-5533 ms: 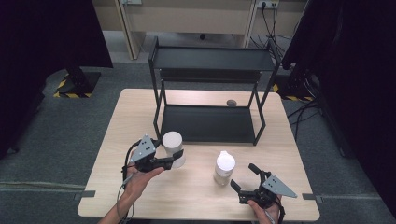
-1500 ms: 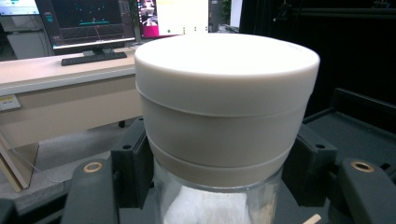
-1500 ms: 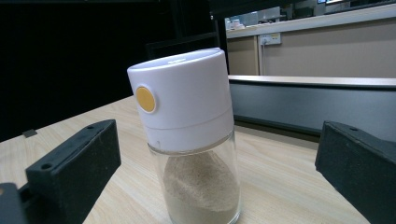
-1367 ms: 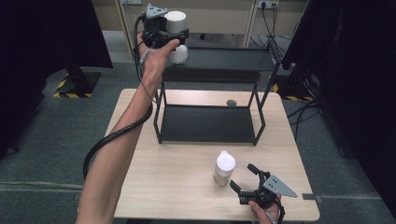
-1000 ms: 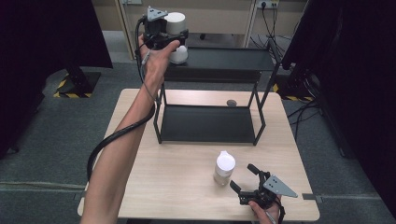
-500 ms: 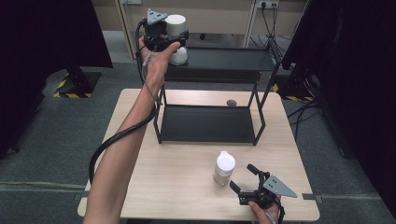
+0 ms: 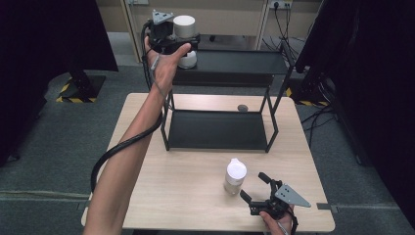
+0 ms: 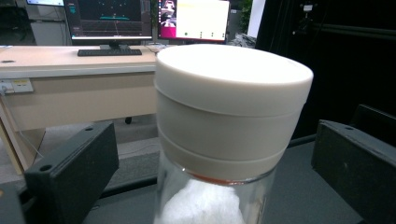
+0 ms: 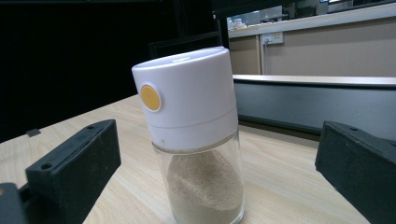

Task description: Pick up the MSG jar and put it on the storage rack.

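A clear jar (image 7: 186,41) with a wide white lid (image 8: 232,84) and white contents stands on the top shelf of the black rack (image 7: 235,66), at its left end. My left gripper (image 7: 185,43) is around the jar; its jaws have just been opening and now stand wide apart, clear of the jar on both sides. A glass shaker (image 7: 235,176) with a white cap and an orange dot (image 9: 150,97), holding beige powder, stands on the wooden table (image 7: 161,196). My right gripper (image 7: 254,188) sits open just in front of the shaker, not touching it.
The rack's lower shelf (image 7: 215,129) is bare. A small dark round thing (image 7: 242,107) lies on the table behind the rack. A desk with monitors and a keyboard (image 8: 109,52) stands beyond. Dark curtains flank the table.
The left gripper carried the white-lidded jar from the table up to the rack's top shelf, and its jaws have spread off the jar. The right gripper and shaker have stayed put.
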The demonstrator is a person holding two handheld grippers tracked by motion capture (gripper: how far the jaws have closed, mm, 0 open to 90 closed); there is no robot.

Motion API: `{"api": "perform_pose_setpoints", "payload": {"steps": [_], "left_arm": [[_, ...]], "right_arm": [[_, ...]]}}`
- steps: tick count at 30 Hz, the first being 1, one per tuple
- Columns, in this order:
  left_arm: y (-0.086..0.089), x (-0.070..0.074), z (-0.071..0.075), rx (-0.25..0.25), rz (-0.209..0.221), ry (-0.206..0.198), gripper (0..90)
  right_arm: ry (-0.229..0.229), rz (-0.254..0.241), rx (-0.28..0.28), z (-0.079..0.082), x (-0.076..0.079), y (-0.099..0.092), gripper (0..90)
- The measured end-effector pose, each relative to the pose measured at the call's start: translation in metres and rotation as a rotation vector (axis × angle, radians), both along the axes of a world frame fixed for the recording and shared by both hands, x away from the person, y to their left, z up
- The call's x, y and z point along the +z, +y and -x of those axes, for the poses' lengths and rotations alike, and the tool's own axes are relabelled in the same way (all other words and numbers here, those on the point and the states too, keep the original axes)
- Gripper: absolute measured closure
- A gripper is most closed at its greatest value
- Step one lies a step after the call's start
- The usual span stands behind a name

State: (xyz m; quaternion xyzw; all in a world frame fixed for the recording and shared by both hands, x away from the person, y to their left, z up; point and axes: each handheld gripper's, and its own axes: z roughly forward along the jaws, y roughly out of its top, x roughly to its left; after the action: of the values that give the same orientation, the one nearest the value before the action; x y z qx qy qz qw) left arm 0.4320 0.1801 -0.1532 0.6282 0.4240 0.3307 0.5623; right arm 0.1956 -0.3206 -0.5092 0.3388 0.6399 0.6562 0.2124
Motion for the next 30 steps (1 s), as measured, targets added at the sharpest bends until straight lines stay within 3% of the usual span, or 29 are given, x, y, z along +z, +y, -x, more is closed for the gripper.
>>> {"api": "perform_pose_setpoints", "payload": {"steps": [4,18,30], "left_arm": [[0.004,-0.001,0.003,-0.019,0.032,0.010,0.0],[0.013,0.001,0.023,-0.068,0.003,-0.003,0.0],[0.023,0.001,0.041,-0.103,0.008,-0.016,0.2]], "right_arm": [[-0.001,0.000,-0.001,0.000,0.000,0.000,0.4],[0.003,0.002,0.000,0.000,0.000,0.001,0.4],[0.003,0.003,-0.001,0.000,0.000,0.001,0.4]]}}
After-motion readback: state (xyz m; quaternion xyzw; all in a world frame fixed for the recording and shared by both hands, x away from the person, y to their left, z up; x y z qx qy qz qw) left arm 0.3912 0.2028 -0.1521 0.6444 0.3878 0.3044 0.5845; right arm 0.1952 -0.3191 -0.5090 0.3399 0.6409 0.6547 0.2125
